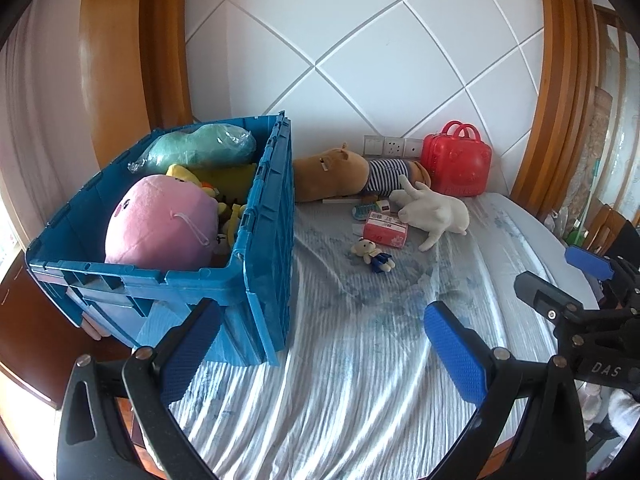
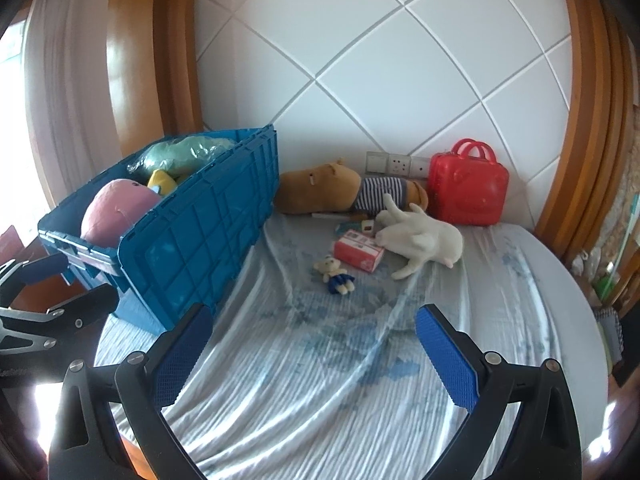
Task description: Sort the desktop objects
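A blue crate [image 1: 264,240] [image 2: 200,240] stands at the left on a table under a grey-blue cloth. It holds a pink plush [image 1: 160,224] [image 2: 116,208], a teal plush [image 1: 204,148] and yellow toys. Loose at the back lie a brown plush in a striped shirt [image 1: 340,176] [image 2: 320,190], a white plush [image 1: 436,212] [image 2: 424,240], a pink box [image 1: 386,232] [image 2: 358,250], a small bear [image 1: 374,256] [image 2: 336,274] and a red toy case [image 1: 458,162] [image 2: 468,184]. My left gripper [image 1: 324,344] is open and empty beside the crate's near corner. My right gripper [image 2: 312,348] is open and empty over the cloth.
The cloth-covered table [image 1: 360,380] [image 2: 320,380] has a rounded right edge. A white tiled wall with sockets [image 1: 394,146] stands behind. Small cards and a pen lie by the brown plush. Wooden frames flank both sides. The right gripper shows in the left wrist view [image 1: 580,292].
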The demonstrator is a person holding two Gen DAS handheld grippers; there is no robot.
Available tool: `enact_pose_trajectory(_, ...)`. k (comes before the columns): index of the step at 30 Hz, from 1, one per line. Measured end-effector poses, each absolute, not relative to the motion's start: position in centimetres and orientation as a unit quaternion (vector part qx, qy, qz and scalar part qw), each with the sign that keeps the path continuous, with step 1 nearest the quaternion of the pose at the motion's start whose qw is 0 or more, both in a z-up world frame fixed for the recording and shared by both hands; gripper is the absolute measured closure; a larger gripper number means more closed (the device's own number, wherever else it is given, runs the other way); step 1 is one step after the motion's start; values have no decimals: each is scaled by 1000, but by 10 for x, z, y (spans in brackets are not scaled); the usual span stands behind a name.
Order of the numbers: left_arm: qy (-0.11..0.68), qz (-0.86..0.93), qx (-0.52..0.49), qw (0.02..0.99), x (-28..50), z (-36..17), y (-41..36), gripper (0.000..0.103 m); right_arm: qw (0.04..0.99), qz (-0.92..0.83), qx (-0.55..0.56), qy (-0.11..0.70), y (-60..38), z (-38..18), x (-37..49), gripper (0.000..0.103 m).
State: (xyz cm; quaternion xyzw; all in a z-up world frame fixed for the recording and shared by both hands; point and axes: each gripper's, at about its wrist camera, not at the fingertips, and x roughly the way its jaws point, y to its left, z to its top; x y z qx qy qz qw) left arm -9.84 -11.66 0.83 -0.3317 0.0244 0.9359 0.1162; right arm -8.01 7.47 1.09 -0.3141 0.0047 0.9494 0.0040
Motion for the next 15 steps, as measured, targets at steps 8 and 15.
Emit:
enact_pose_trajectory(8, 28, 938, -330, 104, -93, 10, -116, 0, 3, 949, -314, 10, 79, 11, -77, 1)
enact_pose_trajectory(15, 21, 937, -334, 99, -92, 8, -120, 0, 0, 949, -314, 8, 77, 11, -75, 1)
